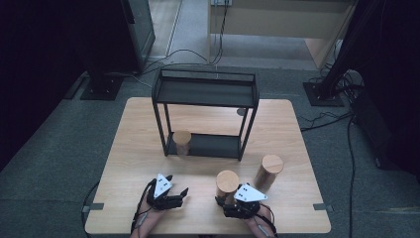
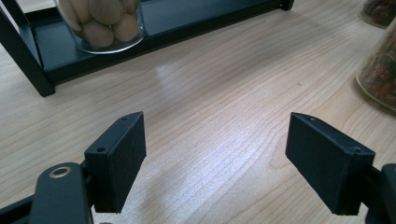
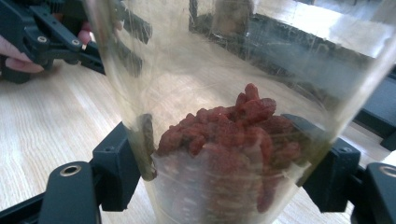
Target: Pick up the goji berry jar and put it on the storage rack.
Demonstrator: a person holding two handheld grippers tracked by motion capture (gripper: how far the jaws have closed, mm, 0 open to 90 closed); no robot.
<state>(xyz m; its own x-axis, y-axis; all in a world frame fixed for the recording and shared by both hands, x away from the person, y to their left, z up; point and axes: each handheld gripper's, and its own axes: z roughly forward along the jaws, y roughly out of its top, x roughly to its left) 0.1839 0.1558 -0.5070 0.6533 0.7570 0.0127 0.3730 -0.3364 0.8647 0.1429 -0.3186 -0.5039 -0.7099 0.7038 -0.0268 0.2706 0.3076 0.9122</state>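
Wooden counter [image 1: 148,148], lower frame: right gripper [image 3: 224,172] jaws clamp glass jar [image 3: 233,116] of red berries. Left gripper [image 2: 215,158] jaws wide, bare counter between them.

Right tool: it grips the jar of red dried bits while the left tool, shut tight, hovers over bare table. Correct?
Not quite. The left tool is open, jaws wide apart over bare table, as the left gripper view shows. The right tool does grip the jar of red dried bits.

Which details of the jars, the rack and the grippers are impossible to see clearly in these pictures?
- Held jar: its lid and base are cut off by the edges of the right gripper view.
- Rack jar: its top is cut off in the left gripper view.
- Third jar: its contents are too small and dim in the high view.
- Right gripper: the grey plate hides its jaws in the high view.
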